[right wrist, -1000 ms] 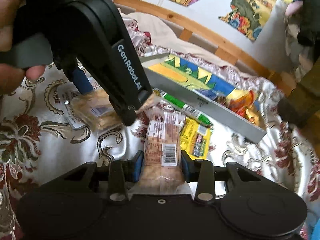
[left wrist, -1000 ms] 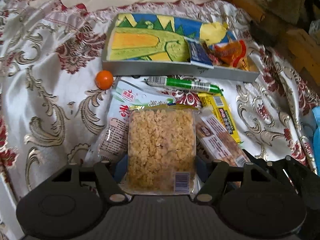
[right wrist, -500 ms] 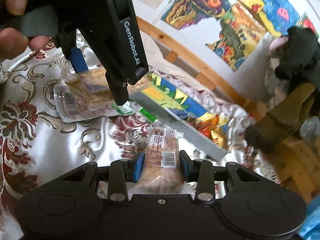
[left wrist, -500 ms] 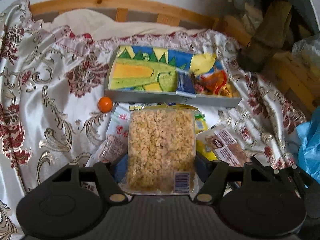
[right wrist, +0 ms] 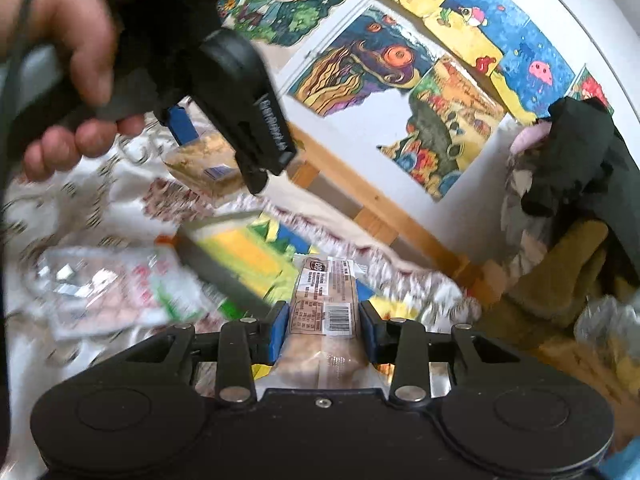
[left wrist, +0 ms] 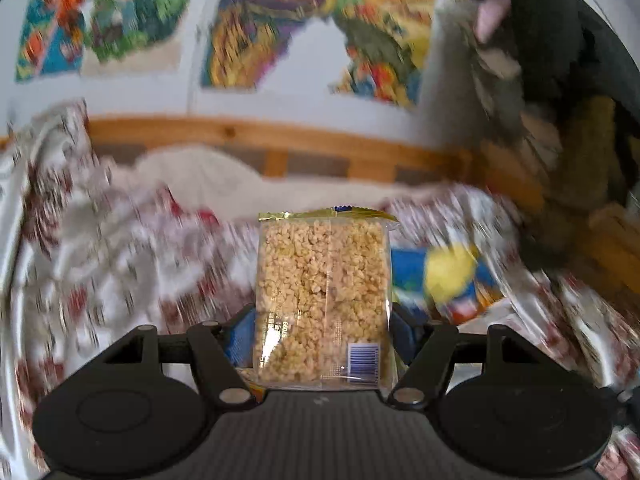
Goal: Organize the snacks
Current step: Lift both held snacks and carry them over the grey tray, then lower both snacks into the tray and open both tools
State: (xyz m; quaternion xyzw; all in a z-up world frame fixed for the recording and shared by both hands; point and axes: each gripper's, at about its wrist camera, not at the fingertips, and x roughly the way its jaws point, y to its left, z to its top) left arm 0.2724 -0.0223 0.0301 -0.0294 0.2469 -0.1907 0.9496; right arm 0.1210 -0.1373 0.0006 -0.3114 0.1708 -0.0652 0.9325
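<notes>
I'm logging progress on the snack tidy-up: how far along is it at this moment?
Done: little can be confirmed; the grey-walled tray with the colourful picture bottom is too blurred to show its contents. In hand: the left gripper clamps a clear packet of puffed-rice snack, and the right gripper clamps a brown labelled snack packet, both lifted. Left: placing both, plus the white-and-red packet lying on the bedspread.

Bed (right wrist: 100, 200): covered by a white, red-and-gold patterned bedspread (left wrist: 100, 264). Lying directly on it: a grey tray (right wrist: 224, 276), far centre; a clear snack packet (right wrist: 116, 288), near left.
</notes>
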